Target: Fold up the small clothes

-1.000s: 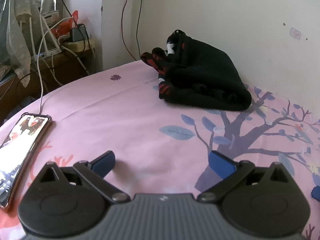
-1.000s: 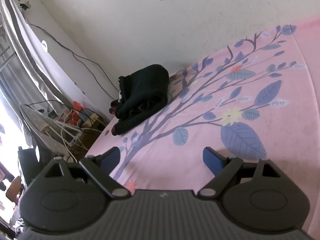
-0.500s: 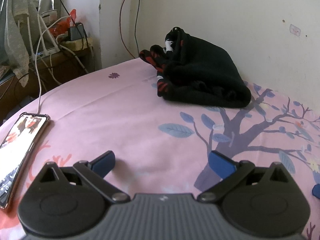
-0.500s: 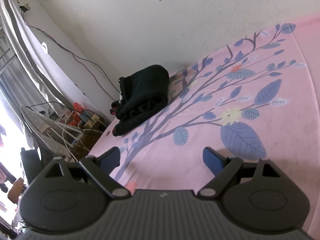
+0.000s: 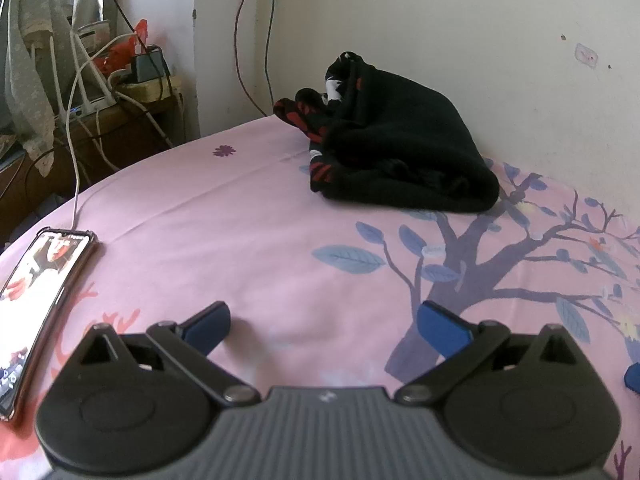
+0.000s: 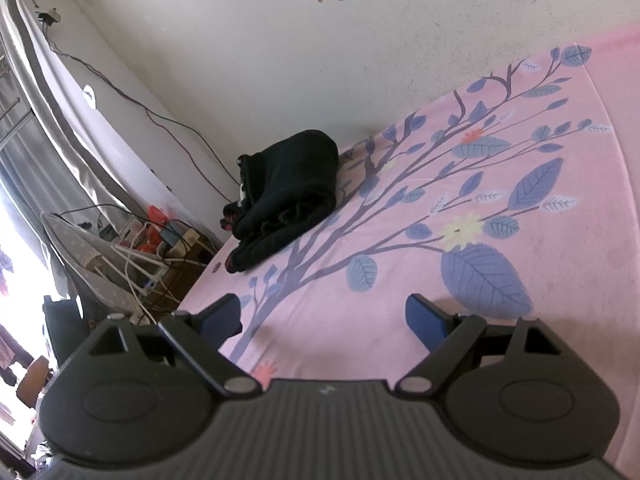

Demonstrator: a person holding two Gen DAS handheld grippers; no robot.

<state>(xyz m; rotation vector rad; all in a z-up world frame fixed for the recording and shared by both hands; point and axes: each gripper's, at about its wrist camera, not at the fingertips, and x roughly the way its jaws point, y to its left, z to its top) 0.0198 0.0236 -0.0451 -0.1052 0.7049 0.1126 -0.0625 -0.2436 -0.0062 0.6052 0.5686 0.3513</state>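
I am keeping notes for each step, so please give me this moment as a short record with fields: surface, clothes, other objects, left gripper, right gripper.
surface: pink bedsheet with tree print
clothes: black garment pile with red marks, beside the wall
other objects: phone, screen lit, on a white cable
left gripper: open, empty
right gripper: open, empty

Soft daylight fills the room; the window [image 6: 16, 240] blows out white. Both views bend at the edges, slightly soft, with faint shadows on the bedsheet [image 5: 260, 240].

Matt black knit garment [image 5: 400, 148]
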